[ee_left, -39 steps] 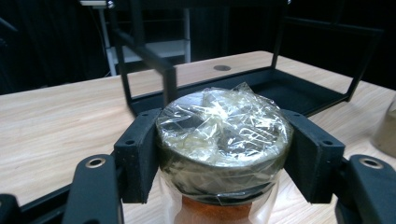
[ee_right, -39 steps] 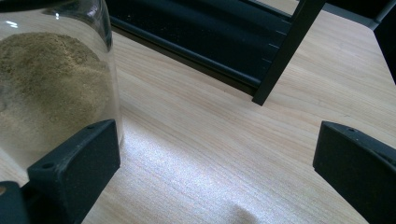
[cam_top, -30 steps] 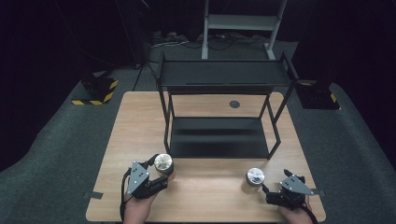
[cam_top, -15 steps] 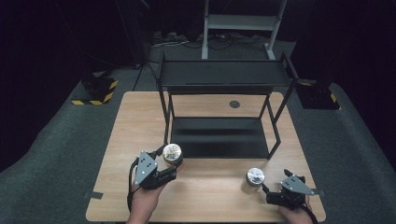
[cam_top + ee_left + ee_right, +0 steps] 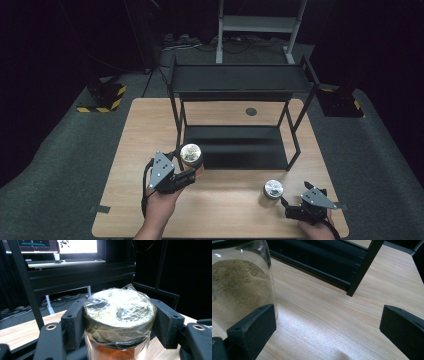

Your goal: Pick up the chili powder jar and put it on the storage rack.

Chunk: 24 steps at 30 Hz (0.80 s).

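A glass jar with reddish-brown powder (image 5: pixel 117 350), its mouth sealed under crinkled clear film, is clamped between the jaws of the left gripper (image 5: pixel 186 167); both black pads are pressed against the rim just below the film. In the high view this jar is seen held above the wooden table (image 5: pixel 150 120), at the front left leg of the black two-tier rack (image 5: pixel 240 82). A second jar holding tan powder (image 5: pixel 237 287) is stood on the table near the front right corner, in front of the rack's lower shelf. The right gripper (image 5: pixel 292 205) is rested just beside it with jaws spread wide; one pad is seen close against the glass wall, the other well apart, nothing gripped.
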### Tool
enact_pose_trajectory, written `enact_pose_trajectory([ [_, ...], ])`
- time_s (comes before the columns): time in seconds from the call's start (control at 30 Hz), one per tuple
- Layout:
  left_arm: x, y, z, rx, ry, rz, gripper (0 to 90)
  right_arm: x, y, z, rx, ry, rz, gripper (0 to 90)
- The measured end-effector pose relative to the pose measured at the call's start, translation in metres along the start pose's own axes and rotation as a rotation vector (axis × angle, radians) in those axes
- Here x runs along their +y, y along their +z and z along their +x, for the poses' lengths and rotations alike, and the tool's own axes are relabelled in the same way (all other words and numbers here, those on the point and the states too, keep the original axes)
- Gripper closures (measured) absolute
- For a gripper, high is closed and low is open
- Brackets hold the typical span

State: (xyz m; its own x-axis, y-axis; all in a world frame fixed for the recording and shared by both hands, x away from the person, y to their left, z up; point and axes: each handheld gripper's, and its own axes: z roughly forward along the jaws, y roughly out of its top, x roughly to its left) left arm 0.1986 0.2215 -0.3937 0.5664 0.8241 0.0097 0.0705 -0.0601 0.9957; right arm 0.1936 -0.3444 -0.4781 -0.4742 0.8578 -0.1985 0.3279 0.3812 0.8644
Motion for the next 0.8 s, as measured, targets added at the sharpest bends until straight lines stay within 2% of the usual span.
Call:
enact_pose_trajectory([
  [0.43, 0.021, 0.006, 0.0, -0.003, 0.012, -0.034, 34.6, 0.0, 0.0, 0.0, 0.001, 0.001, 0.0, 0.0],
  [0.8, 0.046, 0.016, -0.002, -0.011, 0.025, -0.08, 34.6, 0.0, 0.0, 0.0, -0.001, -0.004, 0.0, 0.0],
])
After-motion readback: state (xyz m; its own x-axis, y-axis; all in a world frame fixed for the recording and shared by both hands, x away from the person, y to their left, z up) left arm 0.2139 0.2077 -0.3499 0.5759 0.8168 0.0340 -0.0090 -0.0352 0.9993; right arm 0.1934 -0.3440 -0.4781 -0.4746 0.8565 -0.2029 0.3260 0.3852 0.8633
